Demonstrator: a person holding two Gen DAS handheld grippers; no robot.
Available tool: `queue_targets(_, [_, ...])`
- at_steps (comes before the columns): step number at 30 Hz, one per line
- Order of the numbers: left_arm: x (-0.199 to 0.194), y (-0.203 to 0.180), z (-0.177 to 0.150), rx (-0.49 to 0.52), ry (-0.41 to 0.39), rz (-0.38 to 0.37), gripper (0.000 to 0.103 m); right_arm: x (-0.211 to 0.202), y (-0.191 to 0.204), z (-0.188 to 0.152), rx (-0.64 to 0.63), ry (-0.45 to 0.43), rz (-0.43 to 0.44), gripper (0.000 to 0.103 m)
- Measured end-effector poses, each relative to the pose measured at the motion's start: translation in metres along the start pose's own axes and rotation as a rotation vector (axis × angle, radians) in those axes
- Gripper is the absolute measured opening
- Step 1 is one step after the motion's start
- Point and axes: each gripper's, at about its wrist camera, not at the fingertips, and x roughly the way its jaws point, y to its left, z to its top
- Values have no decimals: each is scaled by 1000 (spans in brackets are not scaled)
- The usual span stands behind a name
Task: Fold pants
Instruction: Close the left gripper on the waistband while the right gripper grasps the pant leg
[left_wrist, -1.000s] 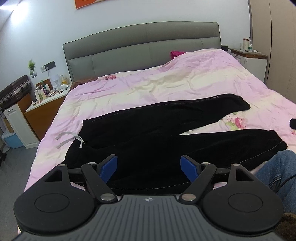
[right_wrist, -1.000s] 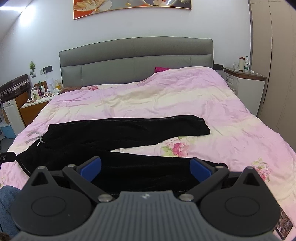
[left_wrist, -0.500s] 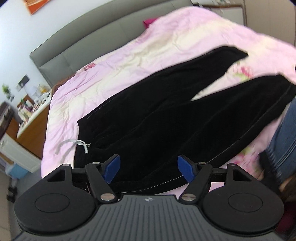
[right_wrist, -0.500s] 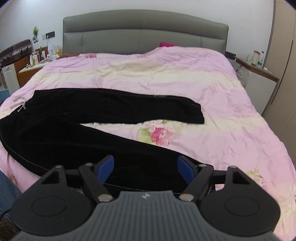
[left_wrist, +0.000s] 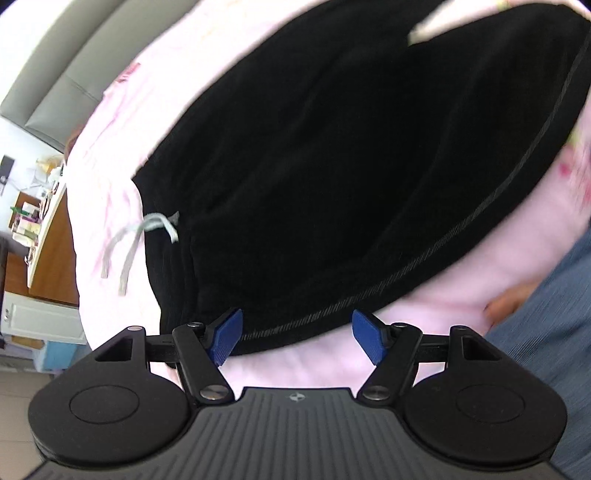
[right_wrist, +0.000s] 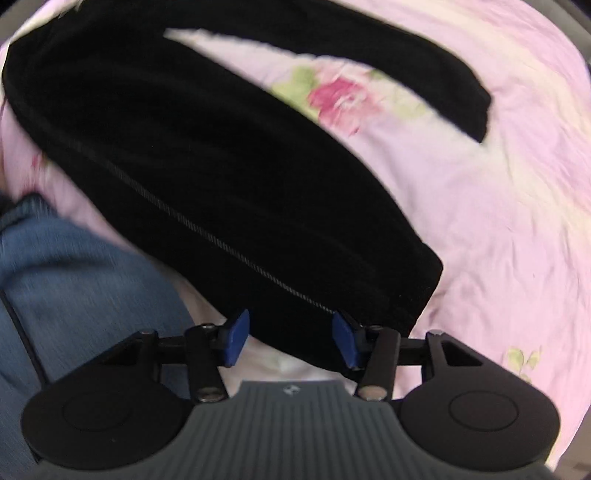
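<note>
Light: bright and even in both views, soft daylight look, source out of frame.
Shadows: faint; only a thin dark edge under the pants on the pink bedcover.
Exposure: pants read as near-solid black, folds barely visible; pale bedcover close to washed out.
Blur: motion smear across fabric, floral print and jeans; left tool and right tool stay sharp.
Distortion: strong fisheye bending at the edges, dark corners.
</note>
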Motion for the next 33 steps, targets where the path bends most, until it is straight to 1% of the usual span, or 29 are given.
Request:
queue_targets(2, [9, -5, -7, 44, 25, 36, 81, 11, -2, 0, -52, 28, -14, 56])
queue_targets(6, [20, -14, -20, 111, 39, 89, 81, 26, -5, 2, -103, 42, 11, 56])
queue_targets(7, [23, -19, -25, 153, 42, 116, 81, 31, -6, 2, -115, 50, 10, 56])
queue_targets(9, [30, -31, -31, 247, 44, 194, 81, 39, -6, 1, -133, 67, 11, 55])
queue_targets(11, [39, -43, -38, 328, 42, 266, 81, 45, -4, 0, -158, 76, 2, 50])
queue_targets(12, [41, -48, -39, 366, 35, 292, 81, 47, -1, 1, -168, 77, -7, 42])
queue_targets(13, [44, -52, -40, 392, 33, 306, 81, 47, 2, 1, -180, 73, -11, 25])
queue_targets(14, [47, -55, -40, 420, 40, 327, 81, 46, 5, 0, -194, 70, -20, 10])
queue_targets(15, [50, -58, -39, 443, 43, 342, 81, 45, 8, -1, -203, 70, -37, 0])
queue_targets(17, [55, -64, -37, 460, 44, 355, 80, 38, 11, -6, -199, 40, -71, 0])
queue_targets(19, [60, -68, -33, 447, 53, 368, 70, 24, 9, -9, -156, -15, -102, 0])
queue_targets(20, [61, -68, -32, 428, 54, 378, 52, 16, 7, -11, -135, -46, -132, 0])
queue_targets(21, [59, -68, -29, 386, 54, 388, 40, 7, 5, -13, -110, -75, -165, 0])
queue_targets(22, [55, -64, -26, 328, 46, 380, 36, -2, 2, -14, -82, -103, -208, 0])
queue_targets(23, [50, -56, -21, 249, 30, 359, 26, -14, -4, -13, -58, -125, -250, 0])
queue_targets(24, [45, -47, -17, 171, 16, 342, 21, -25, -8, -13, -32, -145, -287, 0])
queue_targets(26, [31, -35, -13, 64, -15, 316, 14, -47, -20, -9, 31, -184, -307, 0])
queue_targets(27, [25, -32, -11, 36, -25, 312, 14, -58, -24, -9, 56, -199, -284, 0])
queue_targets(29, [19, -29, -8, 2, -26, 309, 14, -64, -29, -11, 69, -203, -171, 0])
queue_targets(30, [18, -27, -5, -20, -20, 307, 14, -70, -30, -11, 45, -182, -118, 0])
queue_targets(31, [16, -25, -3, -44, -14, 304, 14, -65, -26, -12, -3, -156, -97, 5])
queue_targets(32, [16, -23, 0, -68, -7, 301, 14, -59, -20, -13, -61, -129, -103, 10])
queue_targets(33, [14, -22, 3, -84, 0, 301, 13, -53, -16, -14, -114, -102, -110, 25])
